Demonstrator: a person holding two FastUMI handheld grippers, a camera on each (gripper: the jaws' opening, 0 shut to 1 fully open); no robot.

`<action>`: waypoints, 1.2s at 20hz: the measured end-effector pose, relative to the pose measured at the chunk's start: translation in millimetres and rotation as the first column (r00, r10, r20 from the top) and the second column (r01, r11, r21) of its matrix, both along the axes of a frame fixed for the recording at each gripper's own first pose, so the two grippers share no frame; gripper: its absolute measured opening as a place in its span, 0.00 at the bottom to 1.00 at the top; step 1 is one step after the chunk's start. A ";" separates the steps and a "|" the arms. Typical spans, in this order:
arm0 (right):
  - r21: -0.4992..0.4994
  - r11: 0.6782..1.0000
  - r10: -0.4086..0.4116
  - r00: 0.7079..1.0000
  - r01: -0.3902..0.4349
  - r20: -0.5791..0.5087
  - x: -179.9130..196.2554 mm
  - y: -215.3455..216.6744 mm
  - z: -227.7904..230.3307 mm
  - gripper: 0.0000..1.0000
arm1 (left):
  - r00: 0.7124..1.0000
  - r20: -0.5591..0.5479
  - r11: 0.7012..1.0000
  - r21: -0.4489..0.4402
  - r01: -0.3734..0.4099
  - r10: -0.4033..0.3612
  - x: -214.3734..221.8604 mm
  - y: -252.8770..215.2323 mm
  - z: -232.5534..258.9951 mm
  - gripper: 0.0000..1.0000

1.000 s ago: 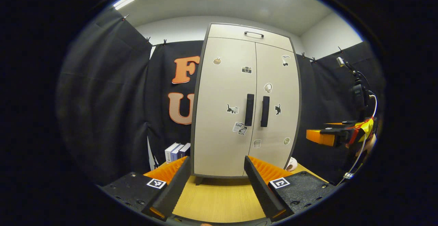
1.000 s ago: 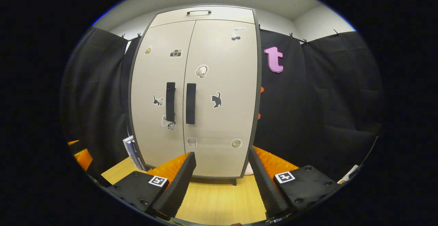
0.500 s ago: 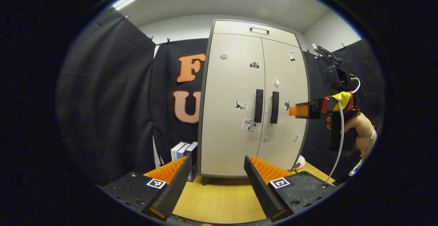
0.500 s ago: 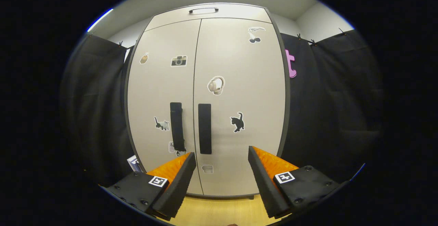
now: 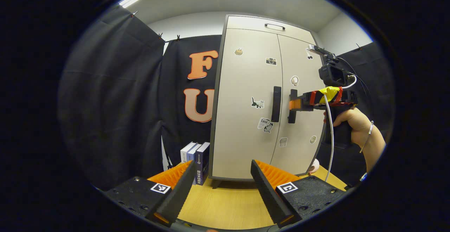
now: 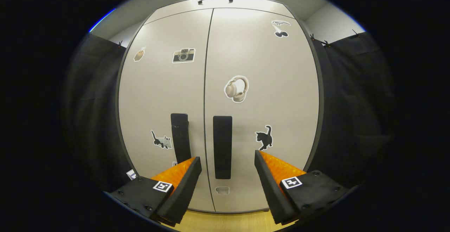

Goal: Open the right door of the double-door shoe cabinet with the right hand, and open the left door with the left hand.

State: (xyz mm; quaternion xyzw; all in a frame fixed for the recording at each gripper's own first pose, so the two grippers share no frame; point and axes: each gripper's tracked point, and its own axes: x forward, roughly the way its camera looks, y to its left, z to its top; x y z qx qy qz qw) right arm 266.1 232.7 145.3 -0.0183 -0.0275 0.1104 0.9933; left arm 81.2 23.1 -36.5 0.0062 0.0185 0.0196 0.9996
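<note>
Right claw lined up on right door handle; both doors shut.

Risk: my right gripper (image 6: 227,170) could snag the left handle (image 6: 180,137), which stands just beside the right handle (image 6: 222,147), if I drift sideways; a shallow bite may slip off when I pull. Right claw is wide open and holds nothing; the right handle sits between its fingers, not yet touched. My left gripper (image 5: 222,184), also open and empty, hangs back over the table (image 5: 225,207), well apart from the shoe cabinet (image 5: 242,119).

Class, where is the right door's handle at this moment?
In the right gripper view the right door's handle stands upright beside the centre seam, framed between the open right gripper, with the black cat sticker at its right.
</note>
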 end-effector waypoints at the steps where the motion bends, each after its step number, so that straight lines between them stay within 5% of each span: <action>1: 0.006 1.000 -0.005 1.000 0.005 -0.001 6.0 2.0 -0.1 0.92 | 1.000 0.000 1.000 0.000 -0.003 0.003 0.8 1.5 -1.1 0.95; 5: 0.030 1.000 0.005 0.999 -0.004 -0.048 26.5 9.6 -7.9 0.83 | 1.000 -0.002 1.000 0.010 -0.011 0.011 4.7 7.0 -1.9 0.95; 6: 0.032 0.999 0.007 0.998 -0.005 -0.061 30.5 10.7 -10.7 0.69 | 1.000 0.000 1.000 0.011 -0.013 0.013 5.4 8.1 -1.7 0.95; 8: 0.030 1.000 0.005 0.997 -0.003 -0.077 38.0 14.0 -14.5 0.68 | 1.000 0.002 1.000 0.012 -0.015 0.015 7.4 10.2 -1.6 0.95; 9: 0.033 0.999 0.007 0.997 -0.004 -0.081 40.7 16.2 -15.2 0.76 | 1.000 0.003 1.000 0.010 -0.014 0.014 7.4 10.7 -2.0 0.95; 13: 0.041 0.999 0.007 0.996 -0.004 -0.093 46.9 19.8 -15.5 0.59 | 1.000 0.006 1.000 0.012 -0.019 0.019 7.3 14.8 -3.3 0.95; 15: 0.042 0.999 -0.003 0.995 0.007 -0.097 48.5 18.2 -16.4 0.66 | 1.000 0.010 1.000 0.006 -0.029 0.029 5.4 18.4 -2.4 0.95; 16: 0.045 0.999 -0.001 0.994 0.006 -0.105 48.4 18.4 -17.0 0.40 | 0.999 0.009 0.999 0.003 -0.033 0.033 3.5 20.3 -1.6 0.95; 17: 0.048 0.999 -0.001 0.993 0.007 -0.117 50.2 18.8 -20.0 0.34 | 0.999 0.008 0.999 -0.001 -0.038 0.038 2.3 22.3 -2.7 0.95; 18: 0.045 0.999 -0.005 0.991 0.011 -0.130 52.1 17.6 -23.4 0.45 | 0.999 0.009 0.999 -0.002 -0.043 0.043 1.1 23.9 -2.3 0.95; 19: 0.042 0.999 0.001 0.991 0.004 -0.135 51.2 18.1 -26.0 0.45 | 0.999 0.009 0.999 0.002 -0.049 0.049 -1.3 26.5 -2.9 0.95; 20: 0.033 0.999 0.008 0.993 -0.004 -0.122 52.3 18.0 -23.1 0.38 | 0.998 0.008 0.998 0.008 -0.055 0.055 -4.4 28.3 -3.3 0.95; 24: 0.013 1.000 0.005 0.994 -0.003 -0.111 52.8 17.2 -26.2 0.33 | 0.998 0.018 0.998 0.021 -0.061 0.061 -17.1 28.0 1.5 0.95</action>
